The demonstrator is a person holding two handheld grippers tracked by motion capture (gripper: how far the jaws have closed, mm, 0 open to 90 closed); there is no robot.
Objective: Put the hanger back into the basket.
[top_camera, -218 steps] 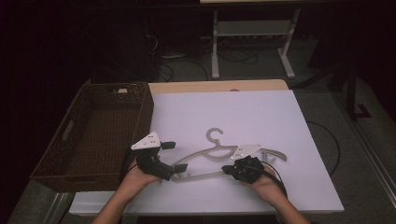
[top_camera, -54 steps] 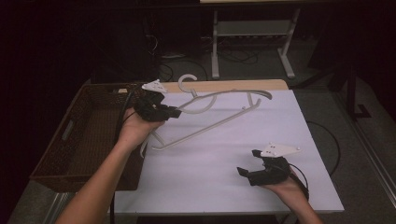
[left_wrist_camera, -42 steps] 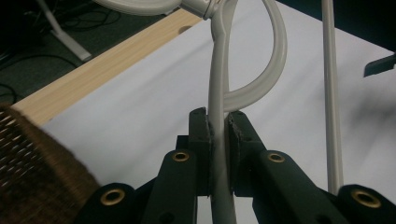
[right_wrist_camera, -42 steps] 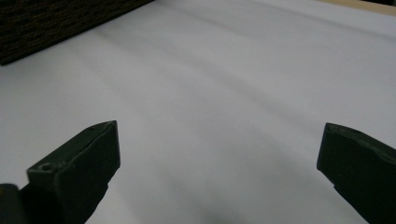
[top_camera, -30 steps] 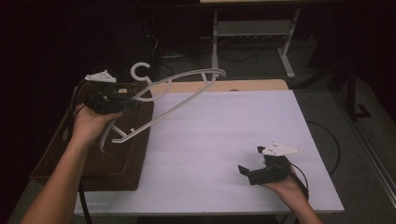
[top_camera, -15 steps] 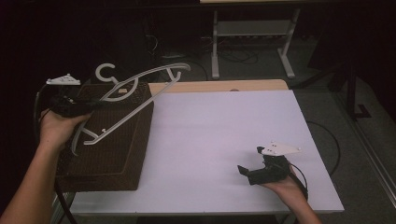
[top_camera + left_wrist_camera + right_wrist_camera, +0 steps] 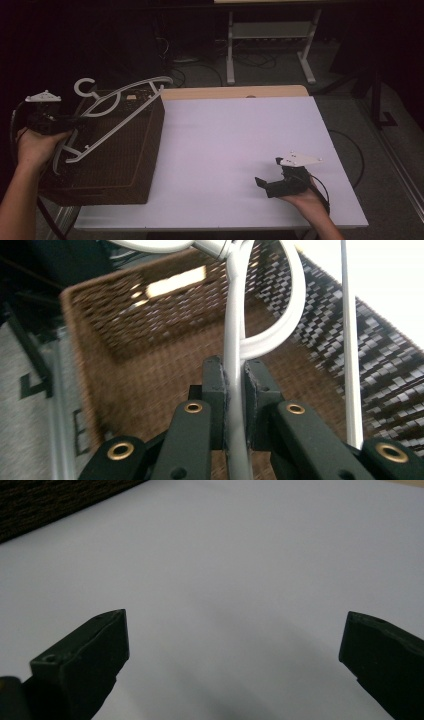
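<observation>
The right gripper (image 7: 272, 186) rests at the table's (image 7: 225, 150) near right edge as it did a second ago, jaws spread wide and empty. The left gripper (image 7: 233, 390), pinching the white hanger's (image 7: 117, 112) bar, has carried it left off the table; it now hangs tilted over the wicker basket (image 7: 130, 165), probably about to be lowered in. What I can see of the basket's inside holds nothing.

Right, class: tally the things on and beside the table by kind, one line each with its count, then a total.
Hangers: 1, white, held over the basket
Baskets: 1, brown wicker
Claws: 2, left shut on the hanger, right open above the table
Total: 4
</observation>
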